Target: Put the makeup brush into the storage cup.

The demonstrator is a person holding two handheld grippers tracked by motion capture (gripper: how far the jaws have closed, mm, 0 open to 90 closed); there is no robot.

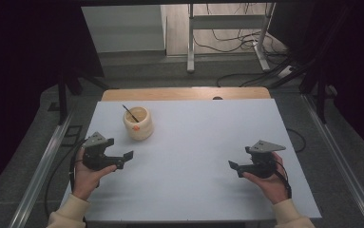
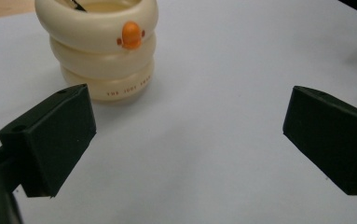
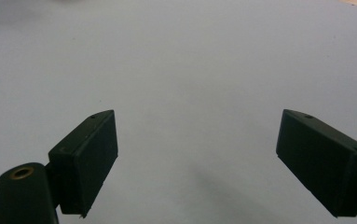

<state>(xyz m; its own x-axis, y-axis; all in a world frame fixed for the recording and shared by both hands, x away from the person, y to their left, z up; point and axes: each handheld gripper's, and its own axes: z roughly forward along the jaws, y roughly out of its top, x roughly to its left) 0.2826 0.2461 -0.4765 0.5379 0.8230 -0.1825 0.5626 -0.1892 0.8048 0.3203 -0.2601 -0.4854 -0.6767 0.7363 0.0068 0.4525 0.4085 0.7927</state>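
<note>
We are seeing a dim room with soft overhead light brightening the pale table (image 1: pixel 194 142). Shadows are lying faint and blurred, and the close jaws are looking slightly soft.

**Two black hand-held grippers, cream sleeves**

Each gripper (image 1: pixel 122 159) (image 1: pixel 236 167) is matt black plastic with two blocky, wedge-shaped jaws and a grey three-cornered plate on top. A black cable trails from each. A brass-ringed screw hole shows by one right jaw. The person wears cream sleeves (image 1: pixel 70 214).
</note>
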